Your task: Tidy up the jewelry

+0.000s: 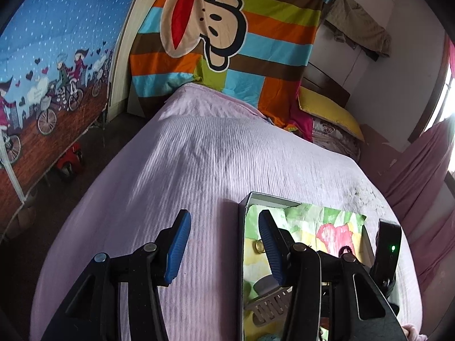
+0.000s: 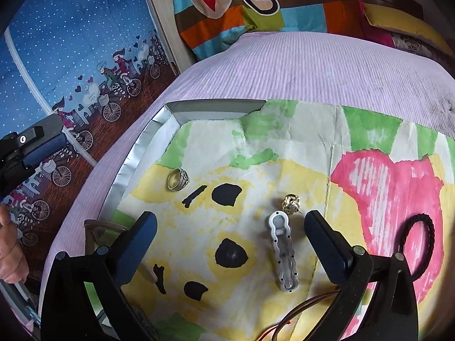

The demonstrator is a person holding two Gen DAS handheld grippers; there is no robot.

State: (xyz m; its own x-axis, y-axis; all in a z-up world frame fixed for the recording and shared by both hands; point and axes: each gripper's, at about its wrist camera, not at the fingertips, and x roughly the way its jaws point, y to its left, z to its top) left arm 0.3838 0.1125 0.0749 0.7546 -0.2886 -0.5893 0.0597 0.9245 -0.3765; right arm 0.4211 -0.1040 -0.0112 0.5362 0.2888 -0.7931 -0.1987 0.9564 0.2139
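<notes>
A shallow box (image 2: 159, 122) lined with painted paper lies on the pink bedspread. In the right wrist view it holds a gold ring (image 2: 177, 179), a small gold earring (image 2: 291, 203), a white hair clip (image 2: 283, 253) and a dark braided hair tie (image 2: 418, 244). My right gripper (image 2: 230, 227) is open and empty, just above the paper, with the clip between its fingers. My left gripper (image 1: 224, 244) is open and empty, straddling the box's left wall (image 1: 241, 227); the ring (image 1: 259, 245) shows beside its right finger.
The pink bedspread (image 1: 199, 156) fills the middle. A striped monkey-print blanket (image 1: 227, 42) and a yellow pillow (image 1: 330, 110) lie at the far end. A thin reddish cord (image 2: 298, 318) lies at the box's near edge. The left gripper shows at the left edge (image 2: 31, 147).
</notes>
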